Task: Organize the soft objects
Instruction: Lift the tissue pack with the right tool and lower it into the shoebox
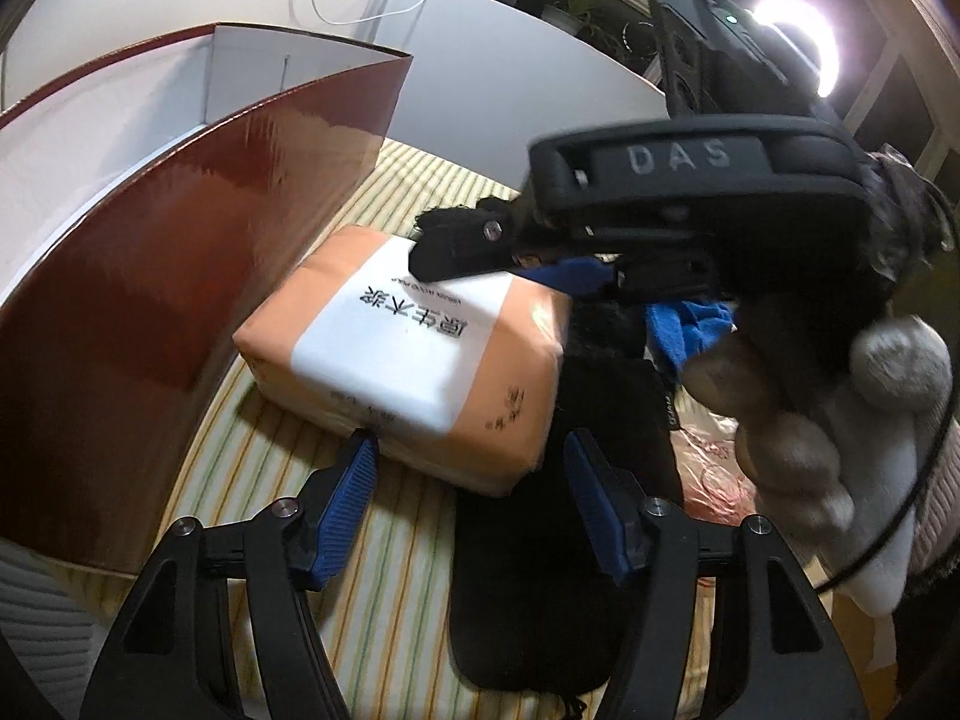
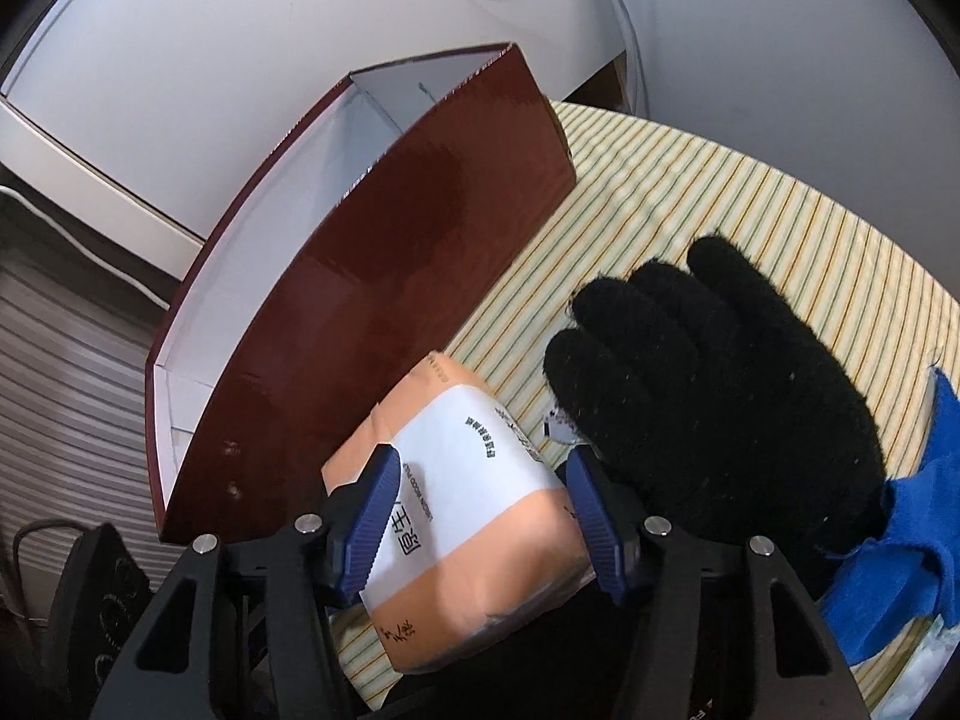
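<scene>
An orange and white tissue pack [image 1: 414, 354] lies on the striped cloth beside a dark red box [image 1: 180, 228]. My left gripper [image 1: 471, 462] is open just in front of the pack's near edge, touching nothing. My right gripper [image 2: 480, 480] is open with its blue pads on either side of the tissue pack [image 2: 474, 516]; in the left wrist view it reaches over the pack's far end [image 1: 690, 192]. A black glove [image 2: 714, 408] lies right of the pack, a blue cloth [image 2: 900, 546] beyond it. The red box [image 2: 384, 294] is open and white inside.
A black soft item [image 1: 528, 570] lies under my left gripper's right finger. A grey plush toy [image 1: 840, 432] and the blue cloth [image 1: 690, 324] lie at the right. A white wall stands behind the box. A bright lamp [image 1: 792, 42] shines at the top right.
</scene>
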Demonstrator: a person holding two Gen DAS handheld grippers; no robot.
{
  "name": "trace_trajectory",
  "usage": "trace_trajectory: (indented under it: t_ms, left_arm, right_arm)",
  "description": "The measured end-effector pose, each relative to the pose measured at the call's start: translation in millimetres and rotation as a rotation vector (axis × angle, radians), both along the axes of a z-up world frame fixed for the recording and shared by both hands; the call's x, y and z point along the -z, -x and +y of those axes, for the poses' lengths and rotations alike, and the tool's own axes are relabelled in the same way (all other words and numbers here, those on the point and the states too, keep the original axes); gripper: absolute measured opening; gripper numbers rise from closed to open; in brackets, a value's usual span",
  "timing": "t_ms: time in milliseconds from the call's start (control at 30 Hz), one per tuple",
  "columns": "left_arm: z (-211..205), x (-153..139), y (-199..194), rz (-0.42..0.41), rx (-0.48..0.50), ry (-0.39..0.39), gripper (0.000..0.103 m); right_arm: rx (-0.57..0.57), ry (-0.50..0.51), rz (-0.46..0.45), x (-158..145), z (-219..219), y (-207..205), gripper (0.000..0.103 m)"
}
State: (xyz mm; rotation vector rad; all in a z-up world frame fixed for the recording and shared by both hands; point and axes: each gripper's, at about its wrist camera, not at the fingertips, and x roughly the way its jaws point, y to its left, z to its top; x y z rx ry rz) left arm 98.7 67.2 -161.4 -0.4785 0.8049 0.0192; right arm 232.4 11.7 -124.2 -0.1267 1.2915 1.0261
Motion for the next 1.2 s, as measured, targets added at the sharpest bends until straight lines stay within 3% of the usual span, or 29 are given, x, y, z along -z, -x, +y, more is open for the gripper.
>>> trace_trajectory:
  t_ms: [200, 500, 900, 1200]
  left_arm:
    - [2.5, 0.8, -5.2, -0.003, -0.005, -0.042, 0.053]
    - [-4.9, -17.2, 5.9, -0.054, 0.012, -0.070, 0.052]
    - [-2.7, -73.5, 36.4, -0.200, 0.013, -0.151, 0.052]
    - [38.9, -102.9, 48.1, -0.259, -0.035, -0.219, 0.052]
  right_arm:
    - [0.011, 0.005, 0.014, 3.3, -7.4, 2.8, 0.049]
    - [0.034, -0.012, -0.009, -13.2, -26.8, 15.8, 0.046]
    - [0.044, -0.109, -0.134, -82.8, -42.6, 47.2, 0.042]
    - [0.005, -0.198, -0.207, -124.4, -3.8, 67.1, 0.042]
